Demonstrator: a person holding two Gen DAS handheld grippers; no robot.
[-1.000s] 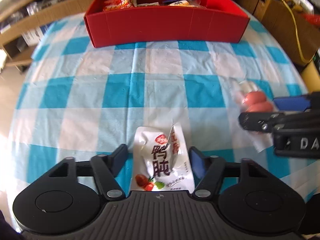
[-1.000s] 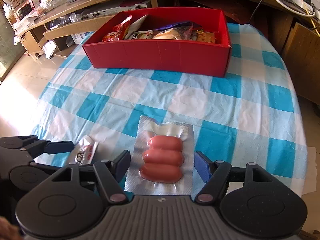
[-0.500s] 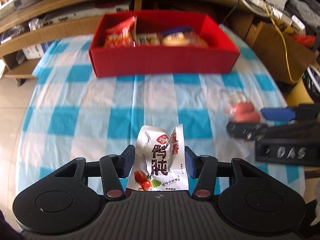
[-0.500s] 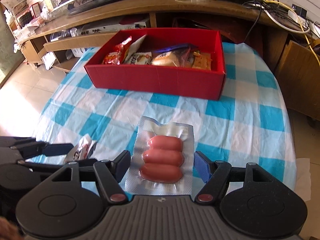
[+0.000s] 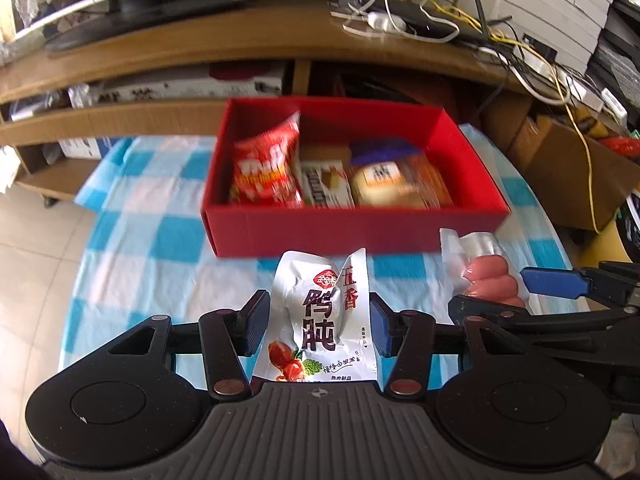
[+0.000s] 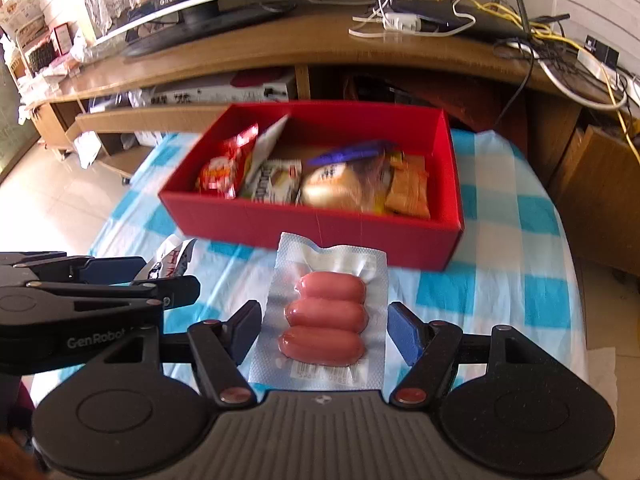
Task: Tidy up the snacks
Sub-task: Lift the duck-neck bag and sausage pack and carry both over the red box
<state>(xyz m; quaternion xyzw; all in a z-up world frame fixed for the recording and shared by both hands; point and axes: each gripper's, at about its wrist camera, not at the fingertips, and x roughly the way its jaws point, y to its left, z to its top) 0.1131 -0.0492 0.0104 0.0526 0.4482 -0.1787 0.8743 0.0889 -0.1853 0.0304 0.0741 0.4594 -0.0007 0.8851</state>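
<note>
1. Left gripper [image 5: 318,328] pinches a white pouch [image 5: 320,320] printed "五香 鸭肫", its jaws having just closed on it, held above the checked cloth [image 5: 132,240].
2. Right gripper [image 6: 324,328] clamps the sausage pack [image 6: 326,314]; the left gripper's body reads "GenRobot".
3. Red box [image 5: 360,232] beyond holds snacks.

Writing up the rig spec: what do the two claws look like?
Both match: black plastic bodies with ribbed grey top, two round black discs, jointed black finger links with copper-coloured rivets, blue pads. Left claw shows white "GenRobot" lettering on its side. Right claw alike. No cables or sleeves visible.

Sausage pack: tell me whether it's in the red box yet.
Not yet. The sausage pack sits between the right gripper's pads, short of the red box.
</note>
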